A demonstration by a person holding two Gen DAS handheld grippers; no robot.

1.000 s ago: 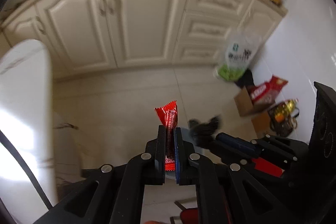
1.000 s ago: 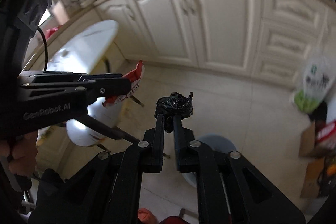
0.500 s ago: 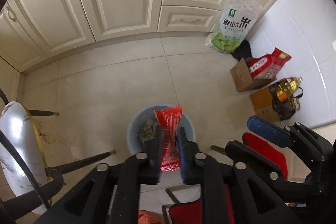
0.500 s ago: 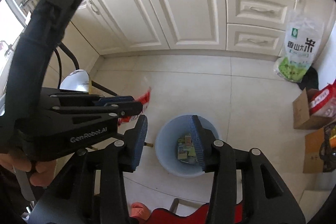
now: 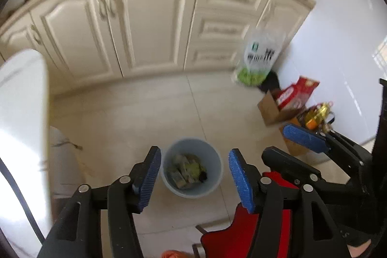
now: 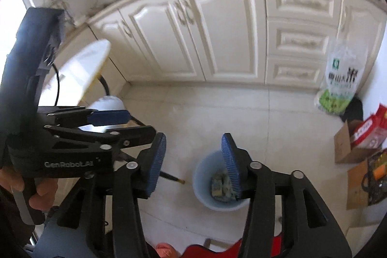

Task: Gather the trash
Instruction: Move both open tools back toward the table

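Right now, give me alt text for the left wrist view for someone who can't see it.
The left gripper is open and empty above a pale blue trash bin holding wrappers on a tiled kitchen floor. The open right gripper sits at right, cream cabinets behind.
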